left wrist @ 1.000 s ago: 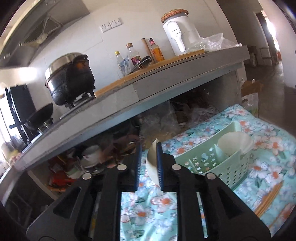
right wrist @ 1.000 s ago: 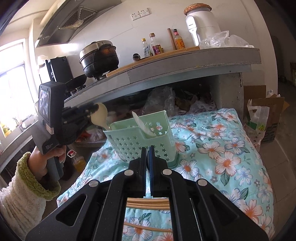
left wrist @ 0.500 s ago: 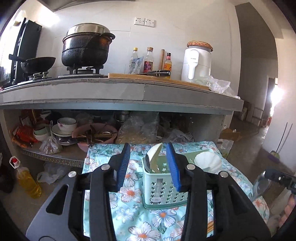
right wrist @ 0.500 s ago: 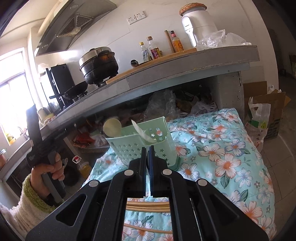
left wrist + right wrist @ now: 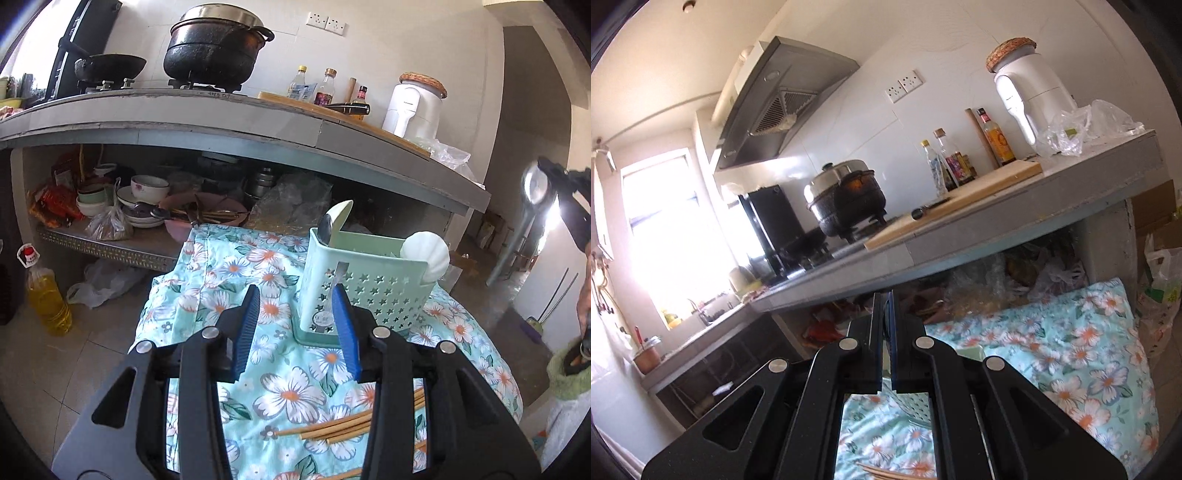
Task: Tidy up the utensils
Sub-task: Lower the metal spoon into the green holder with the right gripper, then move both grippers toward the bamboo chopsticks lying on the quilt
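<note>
A mint-green utensil caddy (image 5: 364, 280) with star holes stands on the floral cloth (image 5: 229, 273). It holds a white shell-shaped spoon (image 5: 424, 254), a cream spoon (image 5: 340, 221) and a metal spoon (image 5: 327, 229). My left gripper (image 5: 295, 328) is open and empty, just in front of the caddy. Bamboo chopsticks (image 5: 332, 428) lie on the cloth under it. My right gripper (image 5: 884, 328) is shut and raised; in the left wrist view it holds a metal ladle (image 5: 524, 218) by its handle at the far right. A corner of the caddy (image 5: 916, 402) shows below its fingers.
A grey counter (image 5: 258, 122) carries a black pot (image 5: 214, 44), a wok (image 5: 110, 66), bottles (image 5: 325, 86), a cutting board (image 5: 953, 199) and a white appliance (image 5: 413, 107). Bowls (image 5: 147, 188) crowd the shelf below. An oil bottle (image 5: 48, 299) stands on the floor.
My left gripper let go of the cream spoon into the caddy, opened wide and drew back. My right gripper lifted away from the chopsticks and tilted upward.
</note>
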`<state>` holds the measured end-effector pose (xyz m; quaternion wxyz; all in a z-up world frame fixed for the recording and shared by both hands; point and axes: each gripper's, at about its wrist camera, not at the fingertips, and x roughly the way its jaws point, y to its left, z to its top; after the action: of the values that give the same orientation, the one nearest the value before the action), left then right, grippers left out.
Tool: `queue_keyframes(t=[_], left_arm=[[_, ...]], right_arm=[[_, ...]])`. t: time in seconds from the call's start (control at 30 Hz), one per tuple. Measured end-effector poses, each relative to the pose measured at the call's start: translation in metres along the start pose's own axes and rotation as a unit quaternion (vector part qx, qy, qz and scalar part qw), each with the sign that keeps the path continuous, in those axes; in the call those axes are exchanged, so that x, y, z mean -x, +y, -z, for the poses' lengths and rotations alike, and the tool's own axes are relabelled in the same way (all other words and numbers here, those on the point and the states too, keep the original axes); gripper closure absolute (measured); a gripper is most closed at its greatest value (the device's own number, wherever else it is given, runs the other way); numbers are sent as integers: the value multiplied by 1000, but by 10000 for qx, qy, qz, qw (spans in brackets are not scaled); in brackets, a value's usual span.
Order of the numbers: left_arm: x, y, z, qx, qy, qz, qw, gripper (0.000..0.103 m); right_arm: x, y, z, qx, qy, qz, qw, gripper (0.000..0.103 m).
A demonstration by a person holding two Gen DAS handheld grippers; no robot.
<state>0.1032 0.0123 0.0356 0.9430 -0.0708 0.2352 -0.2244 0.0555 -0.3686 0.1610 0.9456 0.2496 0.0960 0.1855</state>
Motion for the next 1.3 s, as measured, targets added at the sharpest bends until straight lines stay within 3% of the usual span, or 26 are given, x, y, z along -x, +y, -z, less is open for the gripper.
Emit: queue_keyframes(t=[0.2, 0.3, 0.67, 0.9, 1.07, 1.3], left_arm=[[3, 11, 10, 110, 60, -79, 9999, 65], [3, 16, 11, 146, 81, -133, 9998, 65], [2, 27, 16, 241, 127, -189, 9995, 65], [0, 28, 22, 288, 204, -158, 9993, 65], [1, 22, 24, 267, 203, -119, 9994, 63], [8, 14, 28, 143, 223, -45, 9996, 59]], right_arm=[[-45, -15, -21, -498, 17, -747, 9960, 100], [-72, -27, -16, -719, 141, -856, 9936, 100], [-125, -95, 46, -1383, 860, -424, 9857, 100], [-118, -96, 65, -1010, 1199, 17, 9876, 96], [-96, -88, 57, -787, 1032, 273, 9912, 82], [-46, -70, 62, -526, 790, 477, 9943, 74]])
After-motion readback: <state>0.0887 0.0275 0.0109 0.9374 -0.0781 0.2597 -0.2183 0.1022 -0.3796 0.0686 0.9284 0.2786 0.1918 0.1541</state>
